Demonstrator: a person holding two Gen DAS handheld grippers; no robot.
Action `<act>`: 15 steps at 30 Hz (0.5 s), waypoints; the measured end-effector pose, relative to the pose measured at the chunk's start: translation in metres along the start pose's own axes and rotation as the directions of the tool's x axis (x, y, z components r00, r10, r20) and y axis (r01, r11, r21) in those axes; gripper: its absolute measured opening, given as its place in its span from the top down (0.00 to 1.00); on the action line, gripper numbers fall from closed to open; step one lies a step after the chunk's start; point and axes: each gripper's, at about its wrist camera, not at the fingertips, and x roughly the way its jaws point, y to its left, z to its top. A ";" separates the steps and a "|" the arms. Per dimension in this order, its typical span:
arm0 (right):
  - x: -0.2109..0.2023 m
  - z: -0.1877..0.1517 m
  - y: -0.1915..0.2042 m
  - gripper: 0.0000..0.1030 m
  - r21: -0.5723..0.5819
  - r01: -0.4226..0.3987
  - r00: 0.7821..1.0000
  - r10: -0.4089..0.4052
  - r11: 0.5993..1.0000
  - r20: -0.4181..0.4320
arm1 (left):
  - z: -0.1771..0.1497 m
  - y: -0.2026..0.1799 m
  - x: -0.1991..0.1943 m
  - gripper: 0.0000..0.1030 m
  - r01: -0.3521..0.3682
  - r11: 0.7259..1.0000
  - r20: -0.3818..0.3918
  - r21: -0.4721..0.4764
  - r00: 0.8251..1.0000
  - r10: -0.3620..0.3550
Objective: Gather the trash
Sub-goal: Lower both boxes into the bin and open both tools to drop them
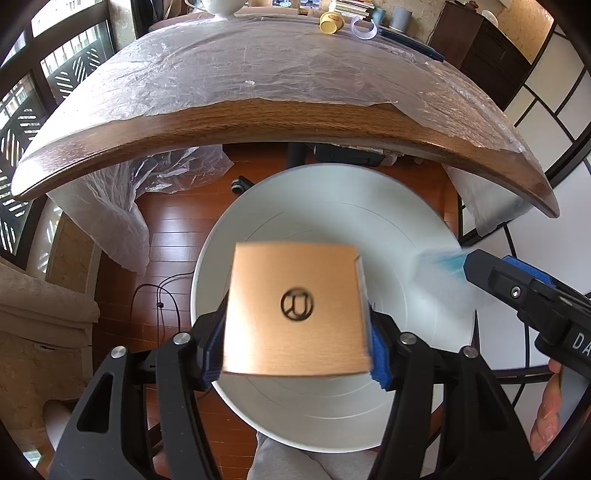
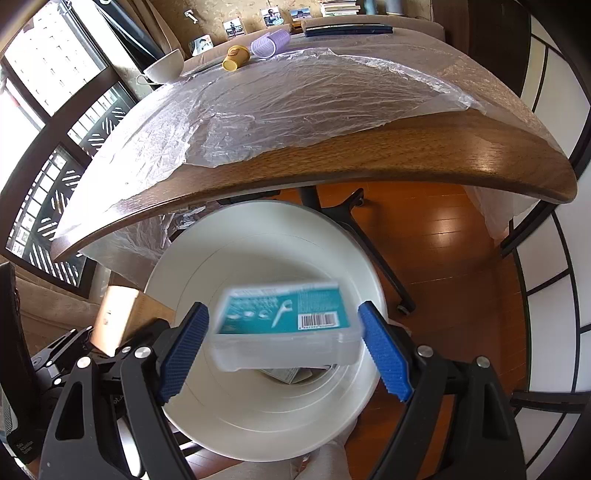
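Blue-padded fingers (image 1: 377,354) of the left hand-held gripper (image 1: 295,354) are seen flanking a blurred copper-coloured box (image 1: 293,310) over the white bin (image 1: 406,258); whether the pads press on it cannot be told. The right hand-held gripper (image 2: 284,347) is spread apart, and a blurred clear floss-pick box (image 2: 286,325) with a teal label is seen loose between its pads, above the same bin below the bench's (image 2: 406,155) near edge. A yellow paper cup (image 1: 331,20) lies at the bench's far edge.
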 end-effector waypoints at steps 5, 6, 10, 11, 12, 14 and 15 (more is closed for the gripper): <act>-0.002 0.001 0.000 0.19 0.012 -0.005 1.000 0.005 1.000 0.007 | 0.002 -0.002 -0.003 0.24 -0.003 1.000 0.018 0.021 1.000 0.003; -0.003 0.001 0.000 0.18 0.014 -0.005 1.000 0.005 1.000 0.009 | 0.002 -0.003 -0.004 0.24 -0.003 1.000 0.023 0.024 1.000 0.003; -0.007 0.004 -0.001 0.18 0.020 -0.006 1.000 0.006 1.000 0.019 | 0.003 -0.002 -0.005 0.23 -0.002 1.000 0.030 0.027 1.000 0.001; -0.008 0.005 -0.001 0.18 0.022 -0.007 1.000 0.006 1.000 0.023 | 0.003 -0.003 -0.006 0.23 -0.004 1.000 0.032 0.029 0.999 0.003; -0.010 0.006 -0.002 0.16 0.025 -0.008 1.000 0.007 1.000 0.029 | 0.003 -0.003 -0.006 0.23 -0.007 1.000 0.033 0.031 0.999 0.006; -0.014 0.007 -0.003 0.13 0.032 -0.009 0.999 0.008 0.999 0.043 | 0.004 -0.004 -0.007 0.18 -0.017 0.999 0.035 0.036 0.999 0.015; -0.017 0.007 -0.003 0.13 0.035 -0.011 0.999 0.010 0.999 0.051 | 0.004 -0.004 -0.009 0.14 -0.022 0.999 0.040 0.039 0.999 0.020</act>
